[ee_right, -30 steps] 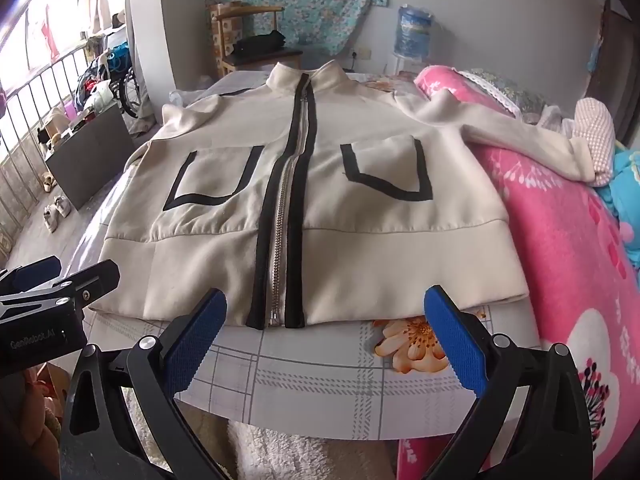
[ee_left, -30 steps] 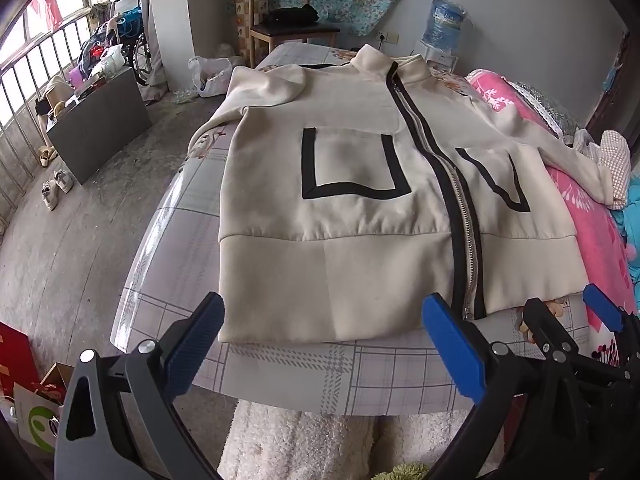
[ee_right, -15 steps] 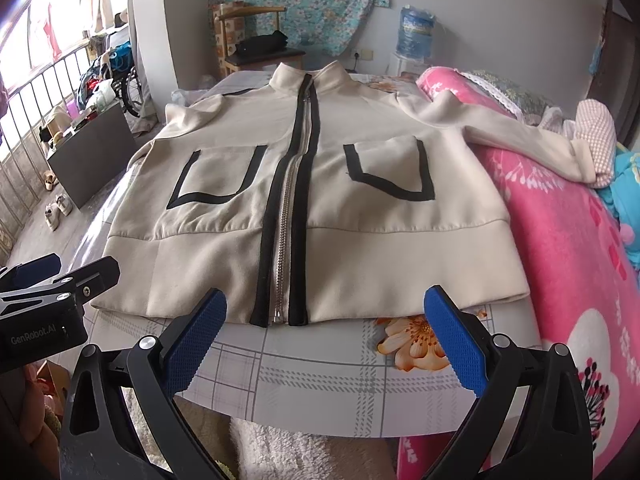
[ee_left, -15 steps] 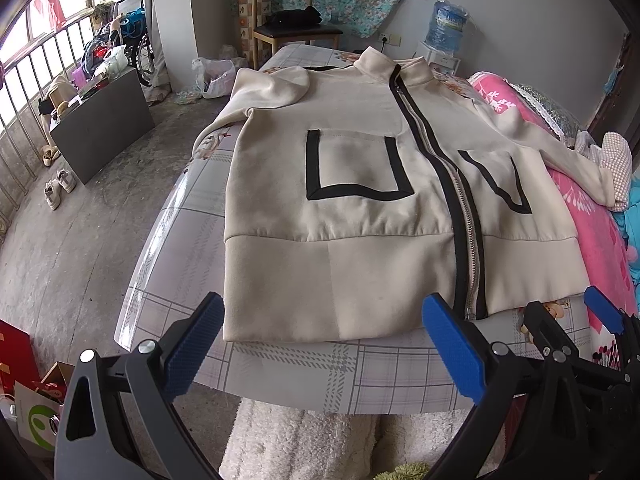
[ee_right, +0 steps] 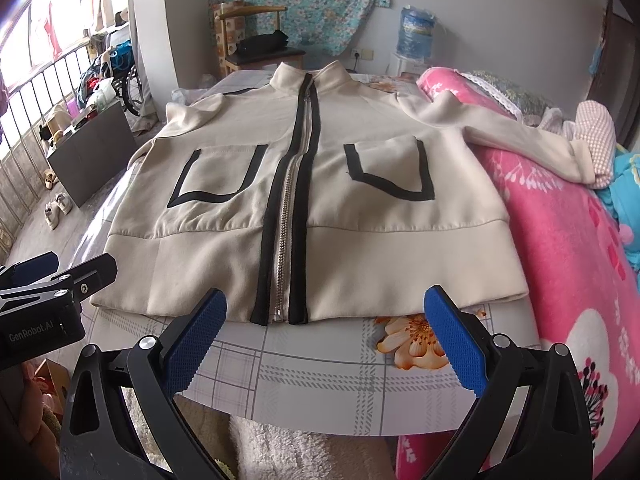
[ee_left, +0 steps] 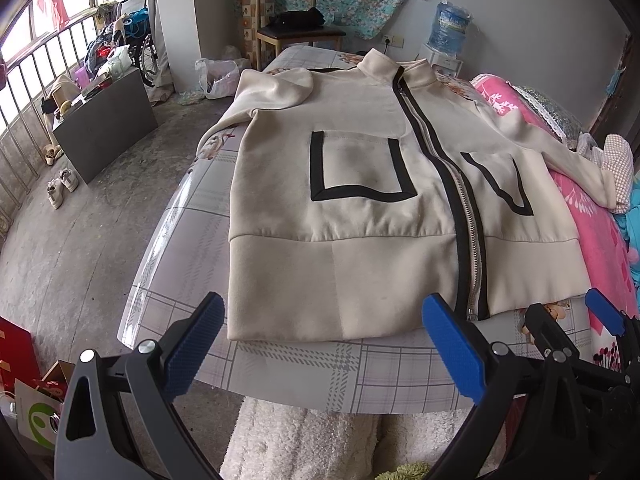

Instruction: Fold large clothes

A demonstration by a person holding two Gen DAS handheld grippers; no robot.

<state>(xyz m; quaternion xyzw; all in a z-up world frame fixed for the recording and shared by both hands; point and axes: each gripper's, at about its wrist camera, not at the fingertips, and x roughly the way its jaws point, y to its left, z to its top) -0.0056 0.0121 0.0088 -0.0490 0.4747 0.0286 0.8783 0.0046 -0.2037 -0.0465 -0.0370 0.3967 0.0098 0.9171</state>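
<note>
Checked grey sheeting covers the bed (ee_right: 320, 376), and both tongs hang just off its near edge. From the left wrist view, the left tongs (ee_left: 320, 344) stand wide open with nothing between their blue pads (ee_left: 192, 344), level with the hem at the jacket's left side. From the right wrist view, the right tongs (ee_right: 324, 340) are equally spread and empty, framing the bottom of the zip (ee_right: 288, 216), with an orange flower print on the sheet just inside the right pad.

A cream jacket (ee_right: 360, 184) lies flat and face up on the bed, zipped shut, its hem close to the near edge and its collar toward the far edge. Black trim runs along the zip and outlines two chest pockets. One sleeve is folded in at the bed's left edge; the other stretches out over a pink flowered blanket (ee_right: 560, 248) along the right edge.

Beyond the far edge stand a wooden chair (ee_left: 296, 28) with dark clothing on its seat and a water bottle (ee_left: 450, 26), in front of a wall with a floral cloth.
</note>
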